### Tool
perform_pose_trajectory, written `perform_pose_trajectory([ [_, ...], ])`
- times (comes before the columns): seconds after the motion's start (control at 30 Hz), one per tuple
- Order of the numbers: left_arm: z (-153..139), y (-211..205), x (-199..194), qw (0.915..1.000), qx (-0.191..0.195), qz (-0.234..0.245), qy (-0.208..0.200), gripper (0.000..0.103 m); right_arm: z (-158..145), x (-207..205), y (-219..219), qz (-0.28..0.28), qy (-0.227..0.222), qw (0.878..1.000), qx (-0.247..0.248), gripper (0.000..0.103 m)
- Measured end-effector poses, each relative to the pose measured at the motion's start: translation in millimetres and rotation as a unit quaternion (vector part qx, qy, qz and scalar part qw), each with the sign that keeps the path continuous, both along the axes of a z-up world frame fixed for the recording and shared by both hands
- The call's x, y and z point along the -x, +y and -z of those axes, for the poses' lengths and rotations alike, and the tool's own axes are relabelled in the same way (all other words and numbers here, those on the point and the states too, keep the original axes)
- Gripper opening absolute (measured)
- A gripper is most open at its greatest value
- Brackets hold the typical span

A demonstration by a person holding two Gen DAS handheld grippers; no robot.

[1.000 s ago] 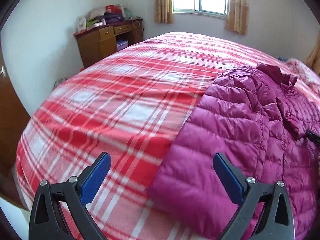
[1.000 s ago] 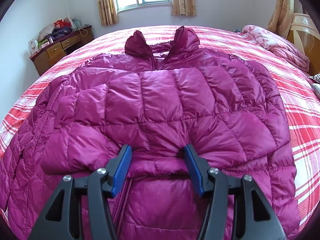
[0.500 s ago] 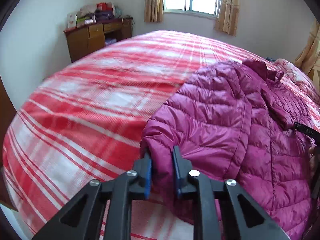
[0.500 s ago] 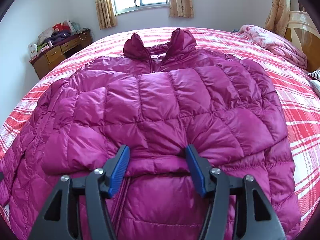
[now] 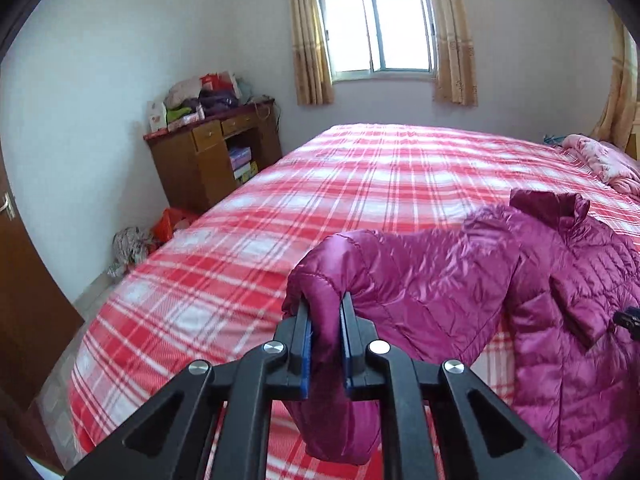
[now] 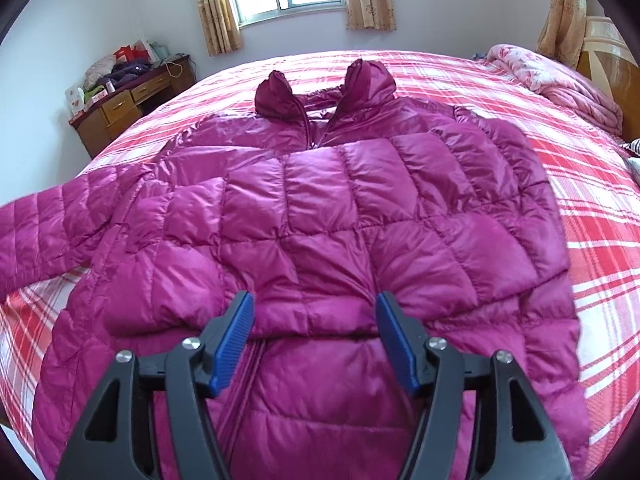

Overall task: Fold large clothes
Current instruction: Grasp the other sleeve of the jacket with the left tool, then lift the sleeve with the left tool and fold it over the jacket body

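A magenta quilted jacket [image 6: 344, 216] is being shown spread front-up across a bed covered with a red and white plaid blanket [image 5: 320, 208]. The collar is lying toward the window [image 5: 378, 32], and the hem is lying nearest the right wrist camera.

The left gripper [image 5: 325, 312] is being held closed on the end of one sleeve [image 5: 400, 276]. The cuff fabric is being pinched between the two blue pads [image 5: 306, 352], with a fold of it bulging above the fingers and more of it hanging below them. The sleeve is being held up off the blanket and is stretched away from the jacket body toward the side of the bed with the wooden desk [image 5: 208, 160]. In the right wrist view the same sleeve [image 6: 44, 232] is being seen running out to the picture's left edge, with plaid blanket showing beneath it.

The right gripper [image 6: 314, 308] is being held wide open above the lower middle of the jacket, with nothing between its fingers. The other sleeve is lying folded across the front of the jacket, and its lower edge is lying between the two blue pads [image 6: 234, 340]. Whether the pads are touching the fabric cannot be told.

A pink quilt [image 6: 560, 80] is lying bunched at the far corner of the bed. Clothes and boxes are piled on the desk.
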State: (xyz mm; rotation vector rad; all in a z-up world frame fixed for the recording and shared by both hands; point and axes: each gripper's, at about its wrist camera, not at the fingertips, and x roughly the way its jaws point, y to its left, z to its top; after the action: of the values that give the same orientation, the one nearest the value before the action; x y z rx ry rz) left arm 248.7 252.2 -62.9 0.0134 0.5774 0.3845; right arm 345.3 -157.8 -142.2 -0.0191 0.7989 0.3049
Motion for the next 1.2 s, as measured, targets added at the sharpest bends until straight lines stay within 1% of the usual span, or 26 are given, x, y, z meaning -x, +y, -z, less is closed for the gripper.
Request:
perform_pose_trajectory([
  [0.07,-11.6,-5.6,-5.6,0.9999,-0.004,0.007,-0.009,0.011,-3.8,5.6,-4.0,0.001,-0.011,1.0,0.019,0.065],
  [0.13,-21.9,-14.2,-11.9,0.9997,-0.006,0.016,-0.016,0.011,-4.8,9.4,-9.6,0.008,-0.013,0.999,0.034,0.065],
  [0.27,-44.6,-43.7,-22.5,0.9982,-0.017,0.049,-0.03,0.011,-4.0,17.6,-20.9,0.014,-0.009,0.999,0.031,0.066],
  [0.37,-57.4,-72.4,-31.2,0.9958,-0.03,0.079,-0.035,0.011,2.1,22.4,-24.9,0.021,-0.018,0.999,0.04,0.066],
  [0.5,-73.9,-111.8,-44.9,0.9906,-0.054,0.119,-0.038,0.011,10.7,22.8,-33.9,0.028,-0.016,0.999,0.019,0.066],
  [0.57,-83.8,-134.2,-53.8,0.9858,-0.068,0.149,-0.037,0.011,13.5,23.4,-36.6,0.029,-0.015,0.999,0.007,0.066],
  [0.7,-99.1,-184.3,-66.3,0.9725,-0.109,0.202,-0.039,0.011,14.8,26.2,-40.1,0.031,-0.019,0.999,-0.005,0.066],
  [0.77,-101.4,-204.1,-73.6,0.9675,-0.116,0.222,-0.035,0.011,15.2,27.7,-42.1,0.031,-0.019,0.999,-0.013,0.068],
  [0.87,-98.0,-229.0,-83.7,0.9612,-0.124,0.245,-0.027,0.011,15.9,28.1,-44.6,0.029,-0.018,0.999,-0.023,0.069],
  [0.97,-90.2,-253.5,-90.2,0.9533,-0.134,0.27,-0.018,0.011,16.2,28.9,-43.1,0.029,-0.019,0.999,-0.019,0.071],
  [1.1,-82.0,-283.7,-96.3,0.9437,-0.136,0.301,-0.01,0.011,16.5,29.9,-40.3,0.029,-0.023,0.999,-0.011,0.071],
  [1.2,-73.7,-306.2,-104.7,0.9378,-0.13,0.322,-0.002,0.011,16.7,29.6,-40.6,0.03,-0.023,0.999,-0.015,0.071],
])
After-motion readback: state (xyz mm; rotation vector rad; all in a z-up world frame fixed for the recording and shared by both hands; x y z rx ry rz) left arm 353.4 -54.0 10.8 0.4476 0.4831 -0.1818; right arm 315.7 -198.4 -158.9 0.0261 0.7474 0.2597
